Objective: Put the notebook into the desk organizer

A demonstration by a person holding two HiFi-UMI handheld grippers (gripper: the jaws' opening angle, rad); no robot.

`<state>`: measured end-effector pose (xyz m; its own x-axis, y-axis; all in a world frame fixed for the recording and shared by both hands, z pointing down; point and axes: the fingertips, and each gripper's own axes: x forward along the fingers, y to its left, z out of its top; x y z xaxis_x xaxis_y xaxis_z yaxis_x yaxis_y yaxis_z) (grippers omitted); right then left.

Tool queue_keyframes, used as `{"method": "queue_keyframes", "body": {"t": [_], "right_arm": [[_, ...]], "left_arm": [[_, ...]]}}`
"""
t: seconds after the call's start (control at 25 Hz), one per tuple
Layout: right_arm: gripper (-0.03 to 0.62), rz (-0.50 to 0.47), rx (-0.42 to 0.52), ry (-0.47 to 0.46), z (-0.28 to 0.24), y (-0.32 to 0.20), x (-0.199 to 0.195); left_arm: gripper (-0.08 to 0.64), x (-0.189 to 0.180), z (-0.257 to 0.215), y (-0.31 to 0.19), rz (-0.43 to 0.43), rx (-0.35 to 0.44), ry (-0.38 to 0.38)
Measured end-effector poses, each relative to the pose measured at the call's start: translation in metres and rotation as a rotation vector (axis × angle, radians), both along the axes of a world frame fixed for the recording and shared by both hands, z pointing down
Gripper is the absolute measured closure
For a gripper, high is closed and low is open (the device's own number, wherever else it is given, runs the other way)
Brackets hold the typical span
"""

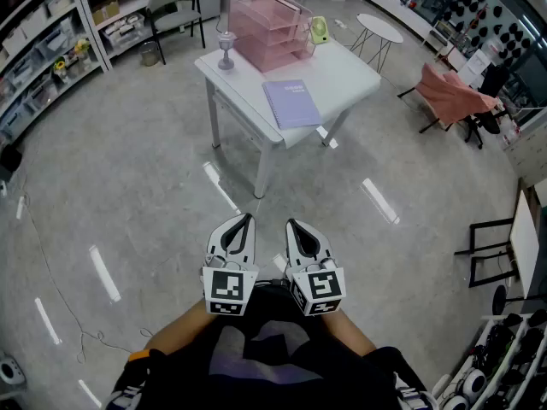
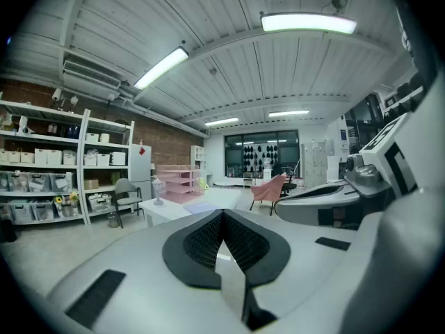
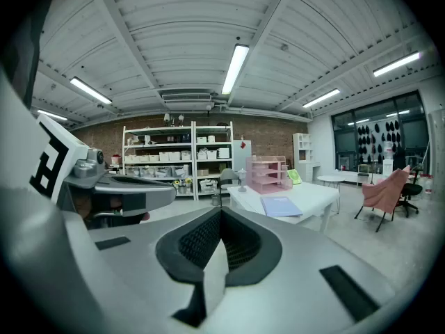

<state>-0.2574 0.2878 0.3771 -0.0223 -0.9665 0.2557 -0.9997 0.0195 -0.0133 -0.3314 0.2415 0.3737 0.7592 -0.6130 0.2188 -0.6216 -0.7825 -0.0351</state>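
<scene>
while the white tabletop (image 1: 342, 75) stands well apart from both grippers, nothing of the task is in hand. at its far end the pink desk organizer (image 1: 272, 31) is seen, a stack of open wire trays. the notebook (image 1: 291, 102) is laid flat near the tabletop's front edge, apart from the organizer. it is judged to be light and thin, likely to sag if pinched at one corner only, and its smooth cover may slide on the surface. a hold across its near edge, where that edge lies closest to the tabletop's rim, is advised, so that it can be kept level and fed into a tray. it is seen as a lilac rectangle with small print near the top of its cover, too small to be read. the left gripper (image 1: 245, 222) and the right gripper (image 1: 293, 225) are held side by side, each with its jaws pressed together on nothing.
</scene>
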Motion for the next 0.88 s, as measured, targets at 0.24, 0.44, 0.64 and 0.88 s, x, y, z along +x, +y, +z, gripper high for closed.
{"method": "queue_keyframes", "body": {"t": [0.24, 0.44, 0.64, 0.88], "right_arm": [[0.578, -0.003, 0.002, 0.008, 0.000, -0.009, 0.001], [0.578, -0.006, 0.002, 0.018, -0.003, -0.021, 0.005], [0.577, -0.008, 0.023, -0.044, -0.007, -0.041, 0.017], [0.577, 0.005, 0.003, -0.111, 0.007, -0.076, 0.052]], "left_arm": [[0.554, 0.001, 0.000, -0.009, -0.003, 0.005, 0.009], [0.554, 0.002, -0.003, -0.023, -0.018, 0.006, 0.026], [0.554, 0.008, -0.003, -0.040, -0.031, 0.003, 0.028], [0.554, 0.031, 0.003, -0.074, -0.054, -0.005, 0.010]]}}
